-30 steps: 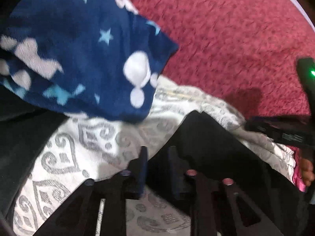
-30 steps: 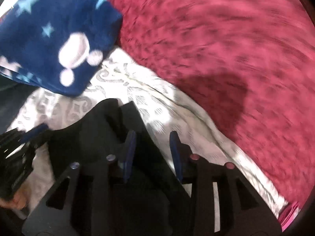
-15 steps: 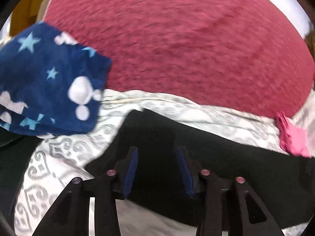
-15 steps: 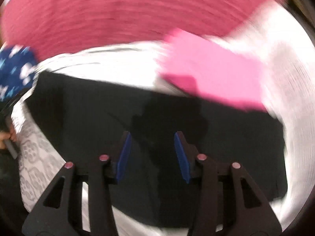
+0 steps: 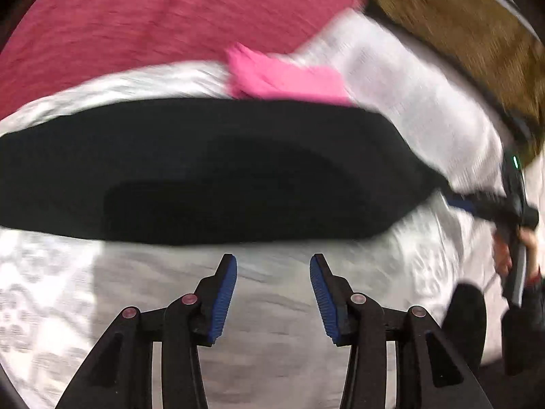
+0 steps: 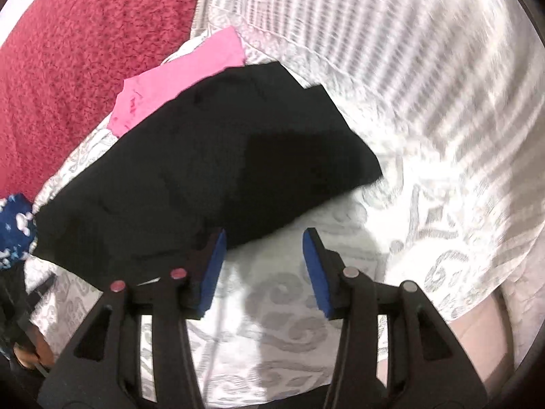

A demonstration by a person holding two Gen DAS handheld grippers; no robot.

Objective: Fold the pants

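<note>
The black pants (image 5: 211,167) lie as one long flat band across the white patterned sheet (image 5: 279,358). My left gripper (image 5: 270,293) hovers over bare sheet just short of the pants' near edge, open, with nothing between its blue pads. My right gripper (image 6: 264,266) is open too, over the sheet at the near edge of the pants (image 6: 204,156); its left finger (image 6: 213,266) overlaps that edge and only sheet shows between the pads. In the left wrist view the right gripper (image 5: 458,204) reaches toward the pants' right end, blurred, with a hand (image 5: 514,248) holding it.
A pink cloth (image 5: 286,78) pokes out from under the pants' far edge (image 6: 177,78). A dark red blanket (image 5: 136,17) covers the bed beyond. A blue star-print garment (image 6: 15,228) lies at the pants' left end. A brown surface (image 5: 460,17) borders the far right.
Both grippers had black cloth between their fingers; now the jaws stand wider and lie off the pants over the sheet. The left view has swept right, losing the blue garment and gaining the pink cloth.
</note>
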